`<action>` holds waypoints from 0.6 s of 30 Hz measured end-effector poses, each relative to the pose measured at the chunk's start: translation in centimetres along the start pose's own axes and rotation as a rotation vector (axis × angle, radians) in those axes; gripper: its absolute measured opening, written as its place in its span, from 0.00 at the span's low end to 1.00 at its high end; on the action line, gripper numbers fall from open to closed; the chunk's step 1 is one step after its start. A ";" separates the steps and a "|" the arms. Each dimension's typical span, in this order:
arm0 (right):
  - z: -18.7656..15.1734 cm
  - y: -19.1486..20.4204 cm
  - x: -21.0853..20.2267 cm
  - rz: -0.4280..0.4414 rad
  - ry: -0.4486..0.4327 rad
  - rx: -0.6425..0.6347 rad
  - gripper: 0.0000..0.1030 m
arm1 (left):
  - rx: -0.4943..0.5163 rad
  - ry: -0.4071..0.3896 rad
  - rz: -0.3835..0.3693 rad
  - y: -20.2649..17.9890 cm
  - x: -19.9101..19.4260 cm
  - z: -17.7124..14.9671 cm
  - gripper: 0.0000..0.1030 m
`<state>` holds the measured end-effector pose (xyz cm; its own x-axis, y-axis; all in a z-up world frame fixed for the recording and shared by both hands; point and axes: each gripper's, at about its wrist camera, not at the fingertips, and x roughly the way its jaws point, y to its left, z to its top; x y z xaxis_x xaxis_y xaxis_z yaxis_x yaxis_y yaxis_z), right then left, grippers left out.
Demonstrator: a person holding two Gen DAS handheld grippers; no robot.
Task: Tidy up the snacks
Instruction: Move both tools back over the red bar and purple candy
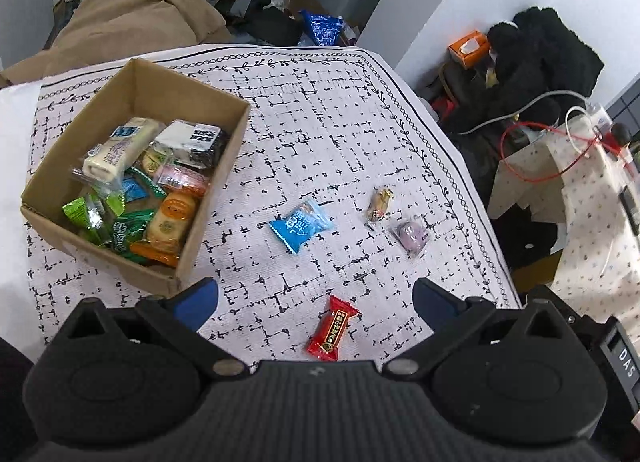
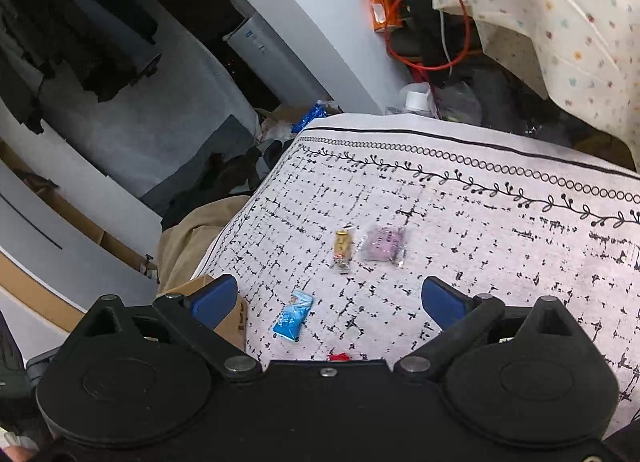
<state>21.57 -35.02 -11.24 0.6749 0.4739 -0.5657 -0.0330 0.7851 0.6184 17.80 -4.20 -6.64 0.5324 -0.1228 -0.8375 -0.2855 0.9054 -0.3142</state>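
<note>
Snacks await sorting: a red packet (image 1: 332,329) lies near the table's near edge between the spread, empty jaws of the left gripper (image 1: 316,298). A blue packet (image 1: 300,224), gold candy (image 1: 379,203) and purple packet (image 1: 410,236) sit mid-cloth; the cardboard box (image 1: 188,238) holds the rest. The right gripper (image 2: 328,296) hovers released. Best pinch the red packet across its width.

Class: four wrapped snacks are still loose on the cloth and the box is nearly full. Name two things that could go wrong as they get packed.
1. The cardboard box is already heaped, so an added packet may slide back out.
2. The purple snack and gold candy lie close together near the tablecloth edge; the open left gripper might nudge one off.
</note>
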 end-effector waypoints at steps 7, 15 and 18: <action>-0.1 -2.0 1.0 0.021 0.037 0.032 0.92 | 0.015 0.024 0.014 -1.8 2.2 -1.4 0.98; -0.4 -4.1 2.4 0.040 0.092 0.071 0.86 | 0.008 0.076 0.046 -3.1 5.6 -3.3 0.85; -0.4 -4.9 2.9 0.052 0.109 0.091 0.84 | 0.003 0.105 0.051 -3.4 7.2 -3.9 0.79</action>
<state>23.44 -37.31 -16.12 0.5895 0.5572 -0.5848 0.0046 0.7217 0.6922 19.50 -9.79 -13.33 0.4312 -0.1183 -0.8945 -0.3075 0.9128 -0.2689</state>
